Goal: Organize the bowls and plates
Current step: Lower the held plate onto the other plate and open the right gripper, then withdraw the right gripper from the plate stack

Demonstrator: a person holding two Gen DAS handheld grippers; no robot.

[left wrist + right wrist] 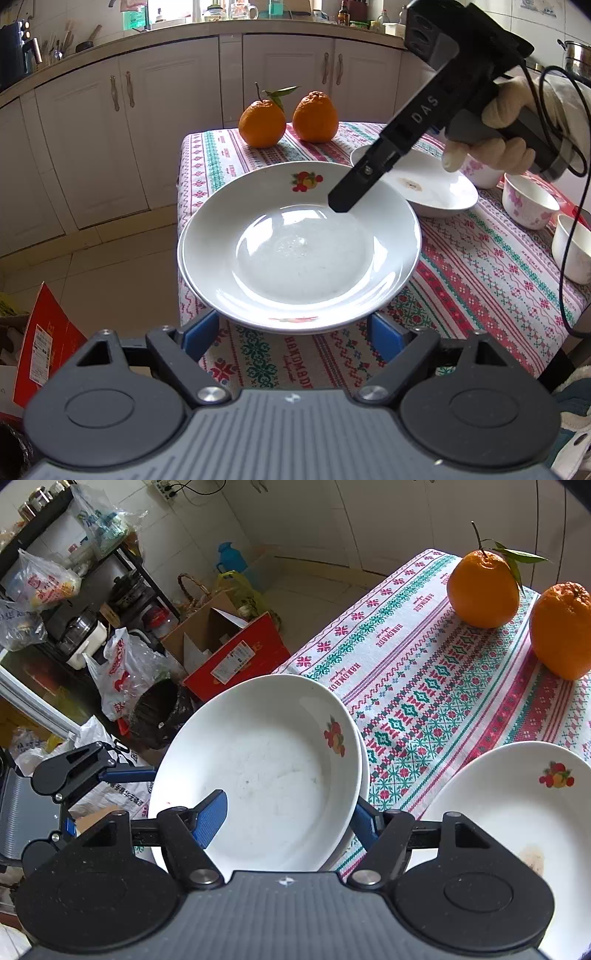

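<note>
Left wrist view: right under your nose is the left claw [295, 334], jaws standing wide either side of the near rim of the plate stack [299, 247], pads not pressing on it as far as I can tell. The stack, two deep plates with a fruit print, sits at the worktop [480, 258] corner, hanging slightly over the edge. The right claw [341, 201] comes in from above with one finger inside the far rim.

Right wrist view: one blue finger [212, 821] lies inside the top plate, the other outside below the rim, so the rim's straddled, but a real pinch I can't confirm. Third plate [517, 812] sits just beside.

Looks like you're mid-stacking. Next up probably wants a firm rim grip before lifting, and nudge the stack inward.
</note>
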